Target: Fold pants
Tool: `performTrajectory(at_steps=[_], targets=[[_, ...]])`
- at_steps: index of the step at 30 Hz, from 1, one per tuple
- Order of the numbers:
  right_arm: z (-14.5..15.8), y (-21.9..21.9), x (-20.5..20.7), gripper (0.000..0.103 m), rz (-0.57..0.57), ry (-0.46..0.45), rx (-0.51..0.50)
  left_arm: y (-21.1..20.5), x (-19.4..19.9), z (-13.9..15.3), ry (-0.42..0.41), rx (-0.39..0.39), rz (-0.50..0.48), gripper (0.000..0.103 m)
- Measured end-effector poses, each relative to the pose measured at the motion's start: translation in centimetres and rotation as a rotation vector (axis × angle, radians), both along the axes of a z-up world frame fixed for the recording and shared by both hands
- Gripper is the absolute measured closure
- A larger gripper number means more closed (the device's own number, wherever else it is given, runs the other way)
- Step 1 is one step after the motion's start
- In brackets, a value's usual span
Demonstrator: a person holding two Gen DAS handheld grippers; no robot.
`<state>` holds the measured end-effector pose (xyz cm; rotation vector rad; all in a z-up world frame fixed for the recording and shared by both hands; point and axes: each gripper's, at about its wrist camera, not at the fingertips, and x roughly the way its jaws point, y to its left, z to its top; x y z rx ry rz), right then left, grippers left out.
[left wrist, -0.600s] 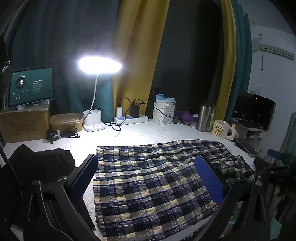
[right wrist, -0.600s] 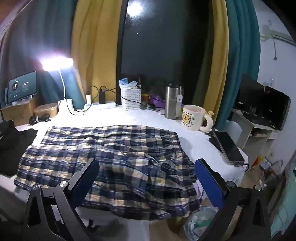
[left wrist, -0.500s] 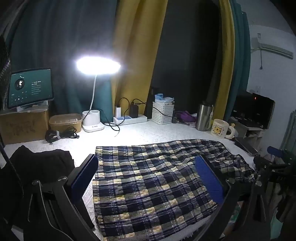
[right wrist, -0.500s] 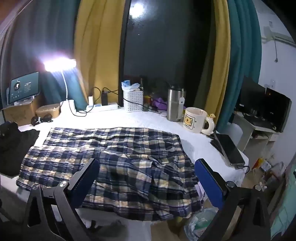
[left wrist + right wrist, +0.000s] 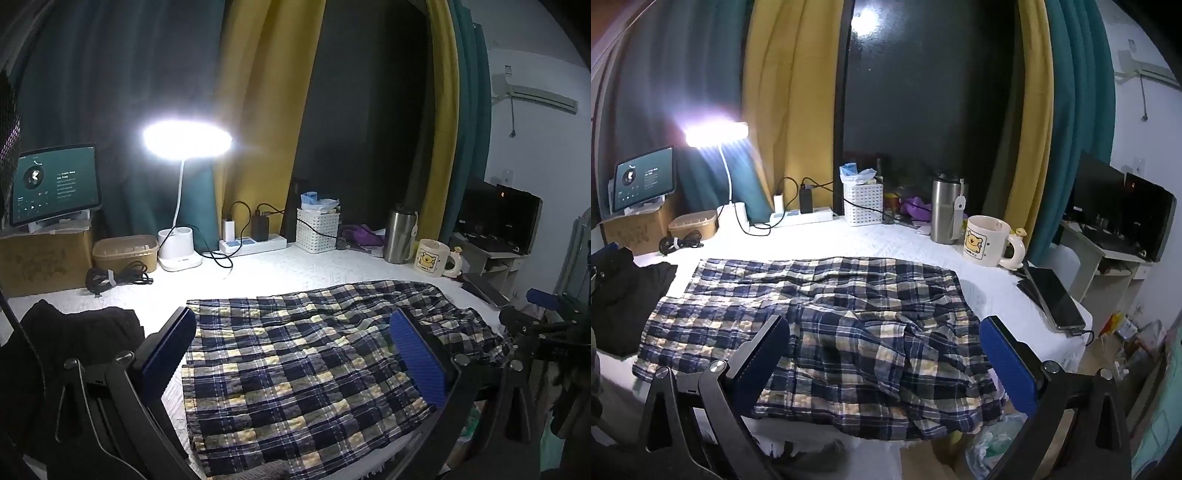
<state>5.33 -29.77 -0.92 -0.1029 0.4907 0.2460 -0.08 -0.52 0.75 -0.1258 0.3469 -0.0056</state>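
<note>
Plaid pants [image 5: 303, 369] lie spread on white table [image 5: 295, 266], rumpled at right end, possibly the waist. Left gripper [image 5: 295, 358] and right gripper [image 5: 886, 354] both spread wide, holding nothing.

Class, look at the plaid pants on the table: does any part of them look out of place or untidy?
Yes. The plaid pants lie mostly flat, but their right end is rumpled and droops over the table's front edge instead of lying spread out.
</note>
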Motion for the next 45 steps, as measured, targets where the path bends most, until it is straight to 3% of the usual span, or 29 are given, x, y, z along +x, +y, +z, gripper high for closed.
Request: performTrajectory(at_steps=[19,45], targets=[[-0.2,-0.4,-0.2,0.0,0.003,-0.004,0.011,-0.7,-0.4,-0.3,0.019,0.038,0.002,0.0],[0.7,-0.1,-0.1,0.0,0.013,-0.016,0.019,-0.2,-0.4,0.5,0.012,0.016,0.012,0.0]])
